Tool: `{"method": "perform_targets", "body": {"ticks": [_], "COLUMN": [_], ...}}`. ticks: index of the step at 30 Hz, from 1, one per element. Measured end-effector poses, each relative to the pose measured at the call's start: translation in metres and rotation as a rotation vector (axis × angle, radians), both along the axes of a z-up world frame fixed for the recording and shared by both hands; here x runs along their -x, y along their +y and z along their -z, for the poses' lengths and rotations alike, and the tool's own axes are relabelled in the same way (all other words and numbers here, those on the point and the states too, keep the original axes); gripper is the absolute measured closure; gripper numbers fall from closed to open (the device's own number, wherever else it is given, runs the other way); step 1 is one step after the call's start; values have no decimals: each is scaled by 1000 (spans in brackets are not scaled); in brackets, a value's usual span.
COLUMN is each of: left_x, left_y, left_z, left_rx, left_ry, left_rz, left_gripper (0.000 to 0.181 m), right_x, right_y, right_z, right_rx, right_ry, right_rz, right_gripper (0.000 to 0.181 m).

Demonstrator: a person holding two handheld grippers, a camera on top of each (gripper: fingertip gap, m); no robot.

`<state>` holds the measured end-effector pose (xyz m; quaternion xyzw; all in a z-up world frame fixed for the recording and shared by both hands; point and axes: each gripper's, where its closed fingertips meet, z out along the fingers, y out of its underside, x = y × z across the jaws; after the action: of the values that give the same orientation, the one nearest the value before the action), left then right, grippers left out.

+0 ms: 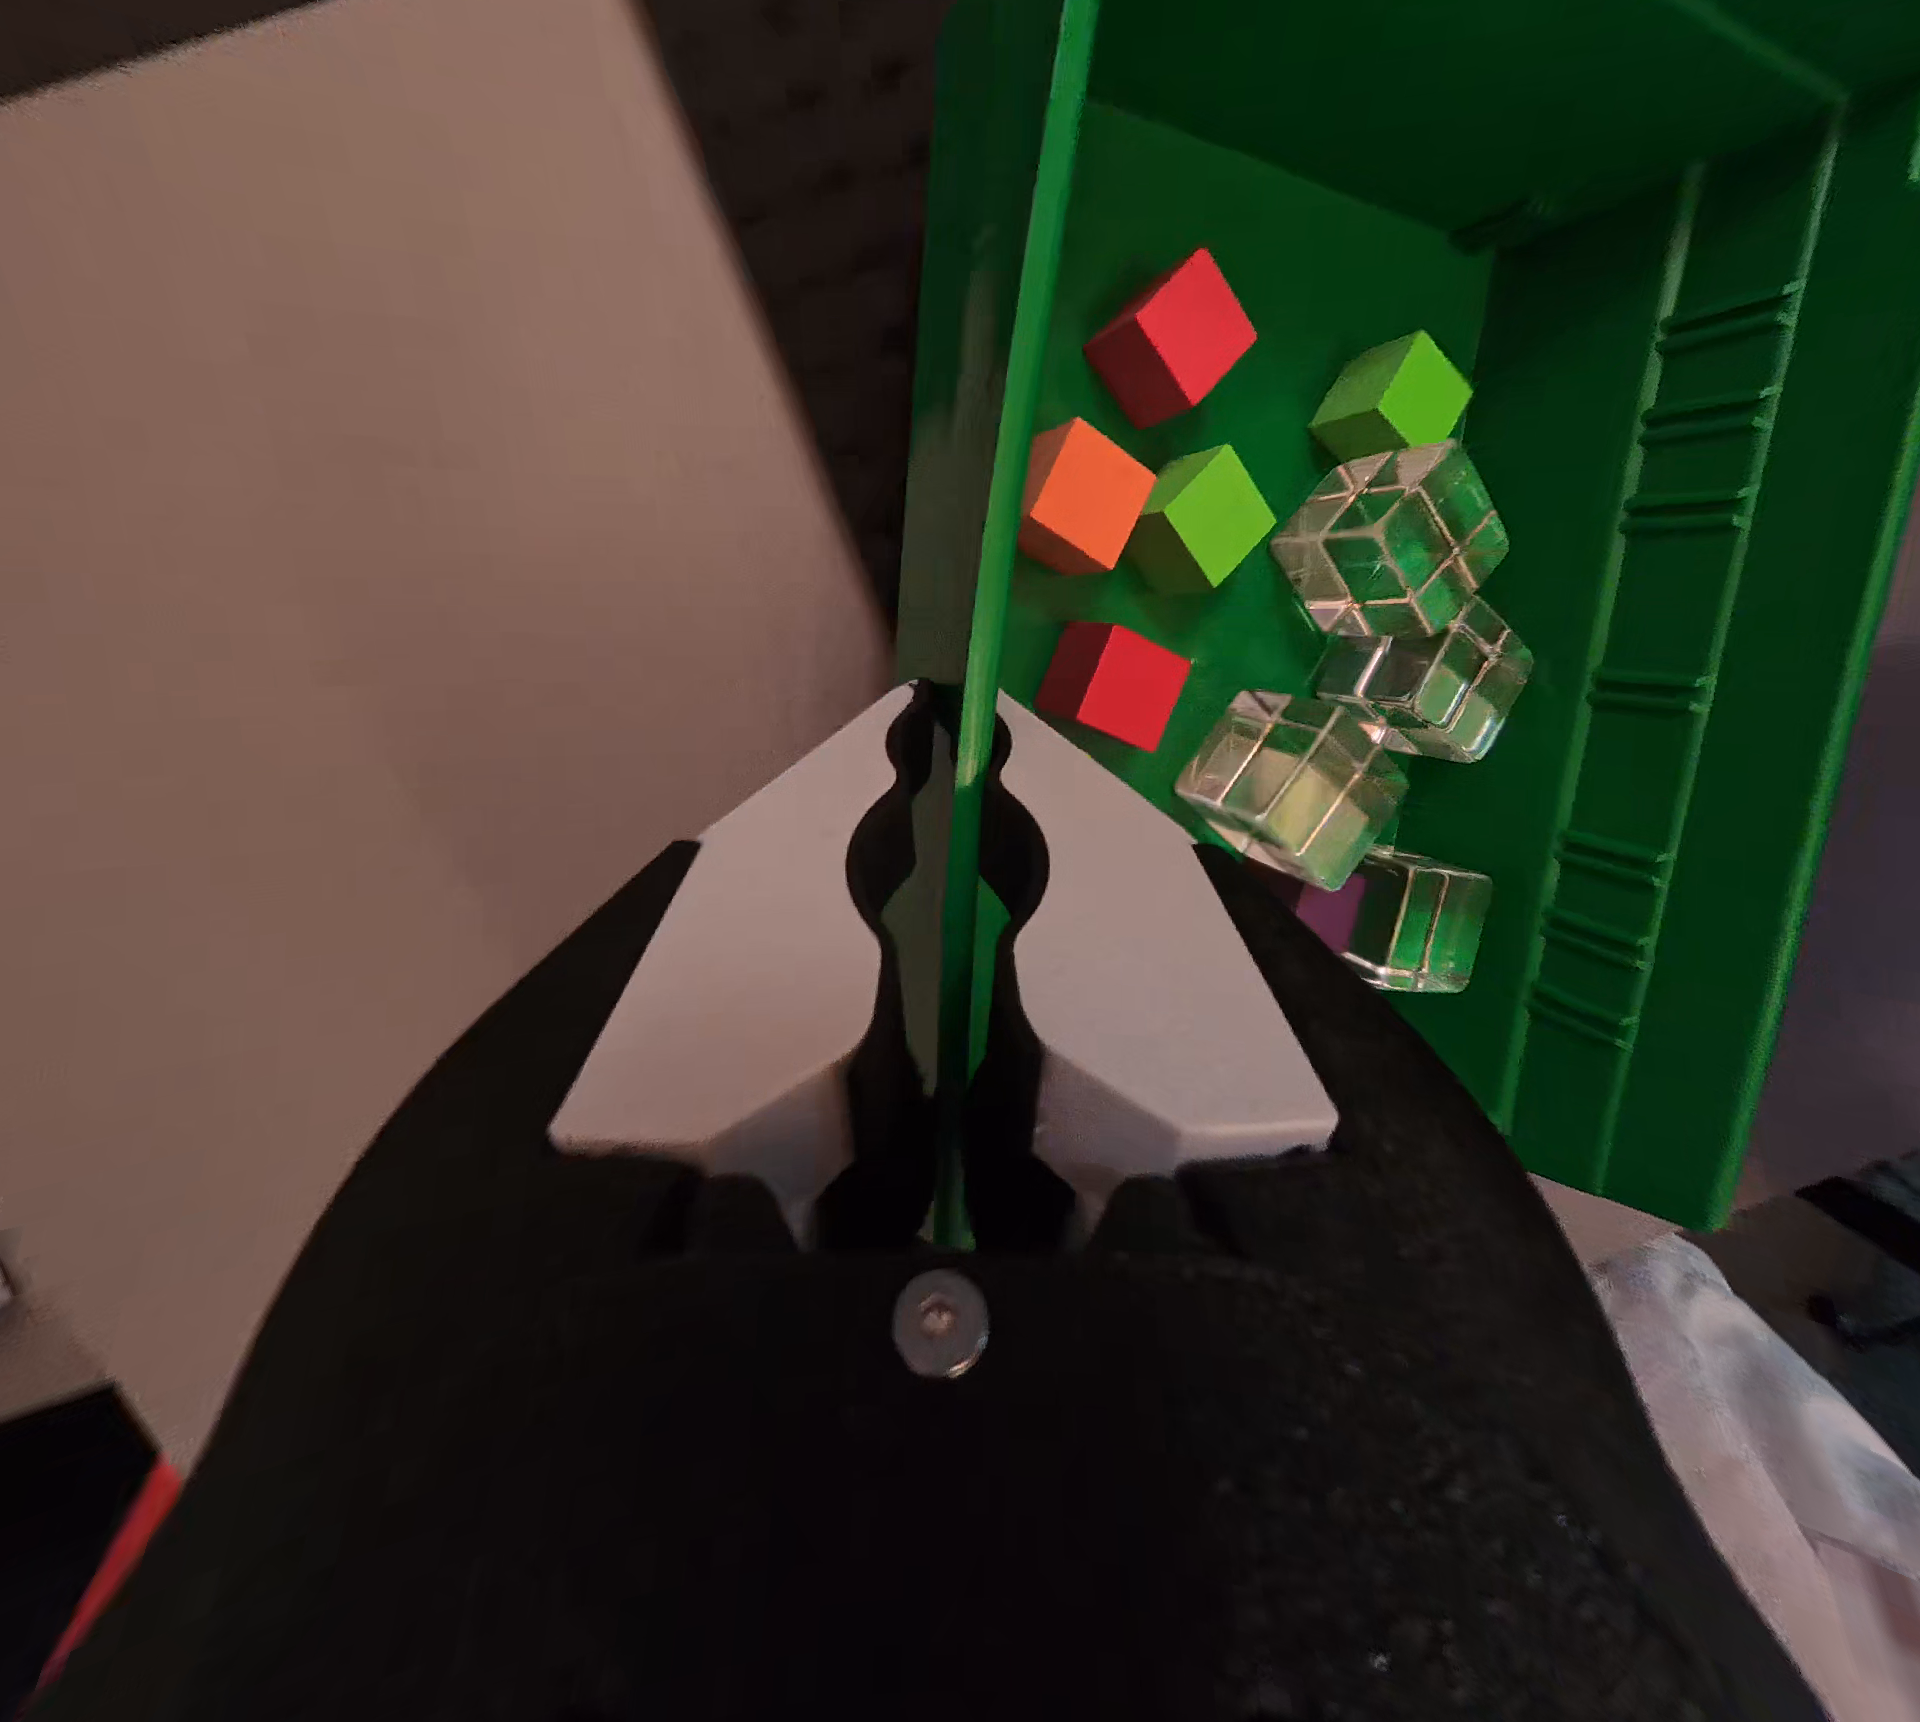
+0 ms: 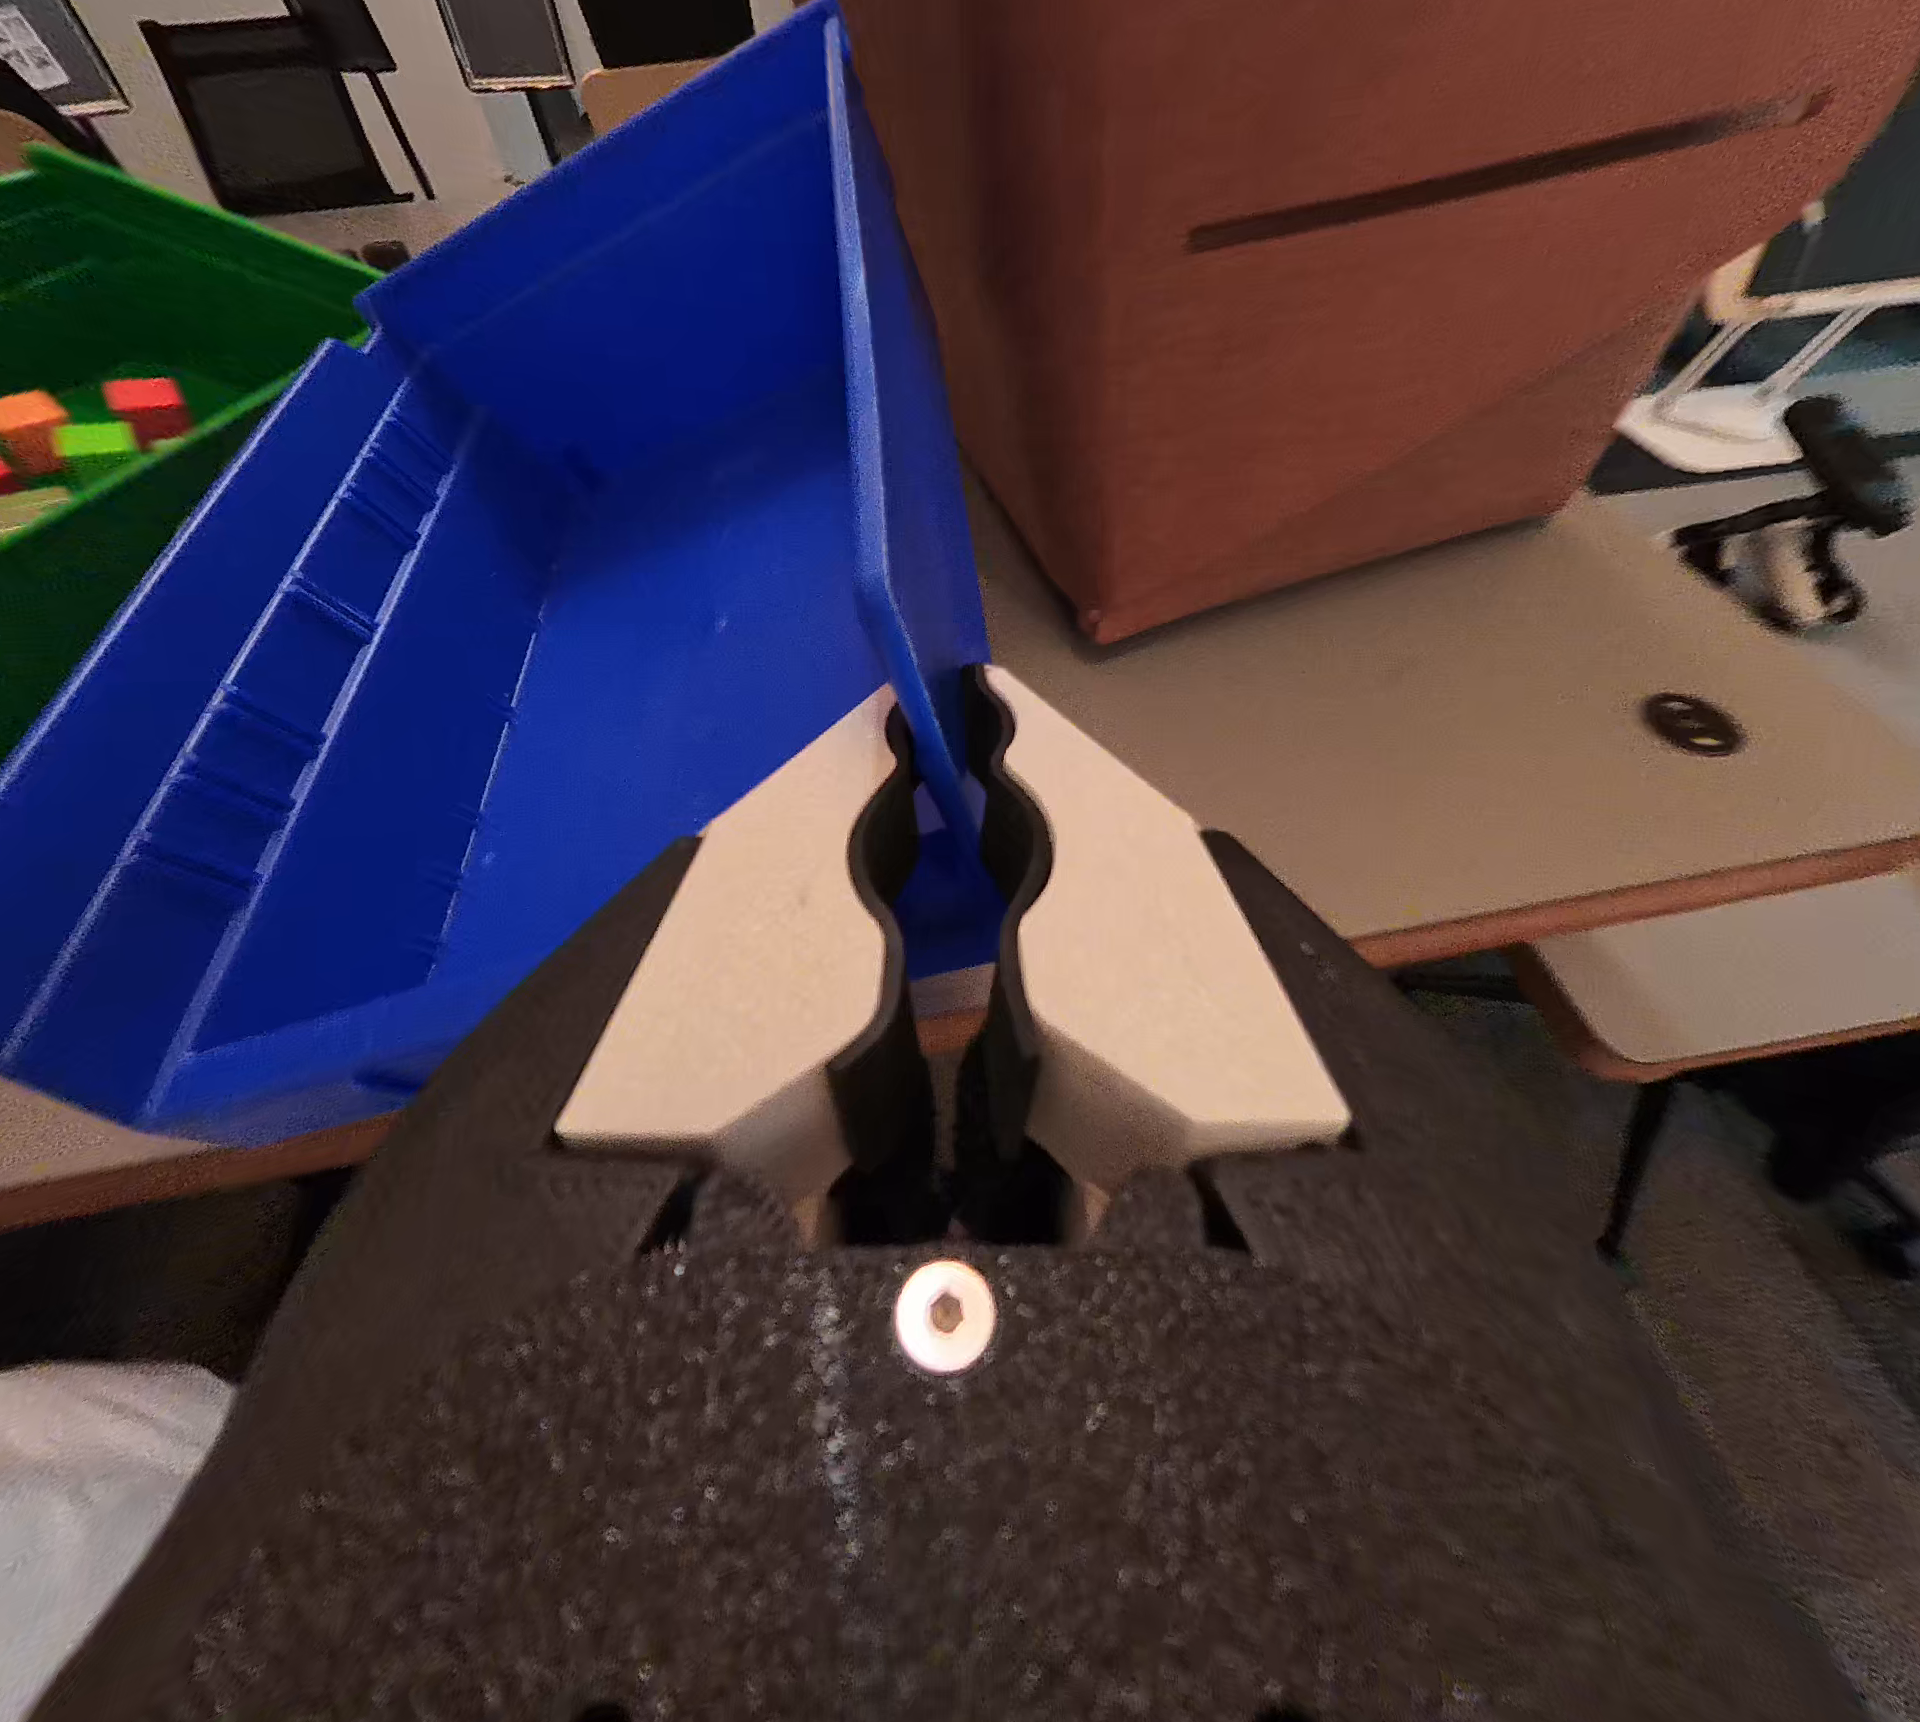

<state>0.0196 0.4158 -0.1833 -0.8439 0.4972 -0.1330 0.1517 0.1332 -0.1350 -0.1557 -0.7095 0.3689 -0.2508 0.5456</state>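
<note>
We find the left gripper [image 1: 951, 737] pinching the side wall of a green bin [image 1: 1299, 62], which holds red, orange, lime and clear cubes [image 1: 1387, 534]. The right gripper [image 2: 940, 716] clamps the side wall of a blue bin [image 2: 644, 612] beside it on the table [image 2: 1403, 789].

The left wrist view looks forward along its hand-held gripper [image 1: 951, 737], very close to a green bin [image 1: 1351, 62] filling 12 to 4 o'clock. The right wrist view, equally close, faces a blue bin [image 2: 665, 633] over the desk [image 2: 1351, 789]. Both share the green bin [image 2: 135, 270], at 10 o'clock in the right view.
</note>
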Motion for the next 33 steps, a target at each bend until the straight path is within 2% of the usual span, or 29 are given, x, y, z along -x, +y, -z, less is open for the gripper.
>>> {"method": "perform_targets", "body": {"ticks": [5,7,11,15,21,24,28,29,31,33], "left_x": [102,138,199,237,248,244,237,236,233,225], "left_y": [52,67,91,109,125,131,138,138,139,134], "left_z": [-7,-6,10,34,54,63,63,63,58,32], "left_rx": [56,68,92,123,175,216,189,188,151,95], "left_ry": [-72,-90,-104,-101,-151,-184,-177,-178,-203,-327], "left_rz": [-177,-230,-336,-415,-440,-439,-392,-383,-351,-278], "left_gripper": [175,175,174,175,175,175,175,174,172,147], "right_x": [-31,-43,-61,-64,-58,-63,-67,-68,-69,-65], "right_y": [65,88,123,156,187,190,189,187,180,165], "right_z": [35,43,57,81,94,100,99,98,85,66], "right_rx": [21,-26,-18,6,72,64,58,63,63,84], "right_ry": [59,102,145,252,279,308,302,294,247,210], "right_rz": [-44,-69,-116,-173,-218,-233,-245,-243,-218,-169], "right_gripper": [176,176,177,178,178,178,178,175,154,132]}}
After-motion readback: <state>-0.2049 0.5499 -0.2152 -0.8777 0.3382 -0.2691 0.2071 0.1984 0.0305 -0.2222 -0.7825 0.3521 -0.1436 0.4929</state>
